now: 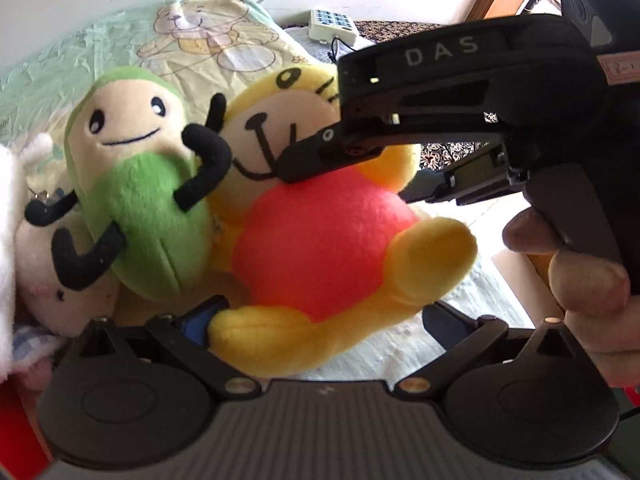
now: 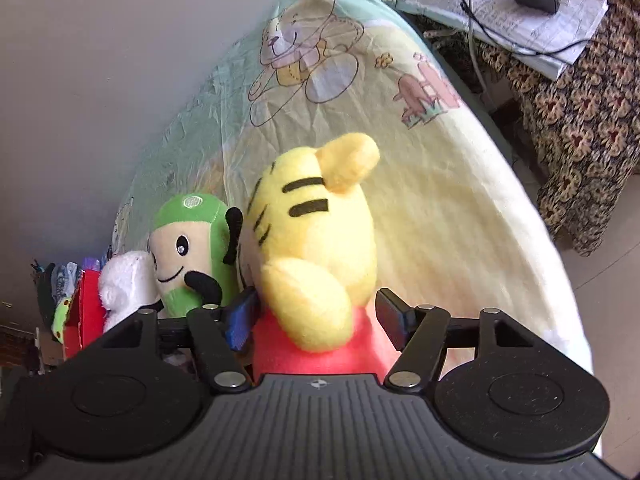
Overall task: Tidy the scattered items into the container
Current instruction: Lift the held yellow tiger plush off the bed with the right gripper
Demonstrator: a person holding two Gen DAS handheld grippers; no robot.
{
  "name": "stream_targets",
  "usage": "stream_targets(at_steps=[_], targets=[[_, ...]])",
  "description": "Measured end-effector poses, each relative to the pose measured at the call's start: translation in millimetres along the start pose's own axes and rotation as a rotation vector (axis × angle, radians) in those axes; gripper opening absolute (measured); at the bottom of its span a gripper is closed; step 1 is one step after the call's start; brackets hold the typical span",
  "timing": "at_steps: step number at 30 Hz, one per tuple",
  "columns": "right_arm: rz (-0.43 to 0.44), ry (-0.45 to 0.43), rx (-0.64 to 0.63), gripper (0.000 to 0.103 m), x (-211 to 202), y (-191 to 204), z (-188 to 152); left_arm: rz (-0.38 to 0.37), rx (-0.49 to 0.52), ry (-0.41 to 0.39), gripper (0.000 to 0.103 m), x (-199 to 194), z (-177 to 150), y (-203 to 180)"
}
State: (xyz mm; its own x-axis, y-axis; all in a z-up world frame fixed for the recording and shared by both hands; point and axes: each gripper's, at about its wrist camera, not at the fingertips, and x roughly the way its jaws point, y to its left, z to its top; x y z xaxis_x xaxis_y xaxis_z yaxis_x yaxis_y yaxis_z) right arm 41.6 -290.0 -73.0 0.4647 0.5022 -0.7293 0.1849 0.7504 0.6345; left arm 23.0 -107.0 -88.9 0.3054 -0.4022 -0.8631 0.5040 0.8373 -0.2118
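From the left wrist camera, a yellow tiger plush (image 1: pixel 320 236) with a red belly lies in the middle, on a pale quilt (image 1: pixel 192 40) printed with cartoon bears. A green bean plush (image 1: pixel 140 184) with black arms leans against the tiger's left side, touching it. A white plush (image 1: pixel 56 280) is squeezed in at the far left, partly hidden by the bean. The left tool (image 1: pixel 320 320) stands wide open, its blue-padded finger just beside the tiger's lower leg and its other finger well clear of it; nothing is gripped. The right tool (image 1: pixel 316 156) reaches in from the upper right, held by a hand (image 1: pixel 580 272), and its black tip rests against the tiger's face. A white remote (image 1: pixel 332 24) lies beyond the quilt.

From the right wrist camera, the tiger (image 2: pixel 320 248) is seen from behind, its arm and red body between the right tool's (image 2: pixel 316 320) two fingers. The fingers stand partly open on either side; whether the pads press the plush is hard to say. The bean plush (image 2: pixel 192 256) and white plush (image 2: pixel 128 280) crowd the left. A red container edge (image 2: pixel 86 312) shows at the far left. To the right, the quilt (image 2: pixel 460 220) lies open to its edge, with bare floor (image 2: pixel 608 300) beyond.
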Motion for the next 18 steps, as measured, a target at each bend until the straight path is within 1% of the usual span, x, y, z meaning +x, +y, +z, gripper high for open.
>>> stream_targets(at_steps=[1, 2, 4, 6, 9, 12, 15, 18], targets=[[0.011, 0.008, 0.017, 0.061, 2.4, -1.7, -0.4, 0.005, 0.001, -0.005, 0.101, 0.6, 0.3, -0.9], [0.02, 0.011, 0.022, 0.058, 2.6, -2.2, -1.1, 0.008, 0.009, -0.012, 0.099, -0.2, -0.2, -2.7], [0.016, 0.008, 0.012, 0.051, -2.7, -0.8, -2.4, 0.011, 0.034, -0.027, 0.088, -4.0, -1.0, -8.2], [0.01, 0.007, 0.016, 0.048, -11.9, 0.2, -3.9, 0.016, 0.071, -0.035, 0.084, -7.4, -2.3, -16.1], [-0.031, -0.009, -0.004, 0.047, -28.6, 3.8, -8.9, -0.017, 0.098, -0.04, 0.08, -12.3, -6.7, -27.9], [-0.045, -0.026, -0.012, 0.047, -44.2, 3.7, -16.9, -0.035, 0.14, -0.059, 0.078, -21.2, -11.2, -42.4], [-0.077, -0.038, 0.026, 0.047, -56.9, 0.6, -26.2, -0.065, 0.173, -0.064, 0.076, -33.0, -18.3, -52.3], [-0.09, -0.063, 0.066, 0.047, -69.0, -0.7, -38.0, -0.083, 0.221, -0.08, 0.075, -37.3, -15.1, -70.8]])
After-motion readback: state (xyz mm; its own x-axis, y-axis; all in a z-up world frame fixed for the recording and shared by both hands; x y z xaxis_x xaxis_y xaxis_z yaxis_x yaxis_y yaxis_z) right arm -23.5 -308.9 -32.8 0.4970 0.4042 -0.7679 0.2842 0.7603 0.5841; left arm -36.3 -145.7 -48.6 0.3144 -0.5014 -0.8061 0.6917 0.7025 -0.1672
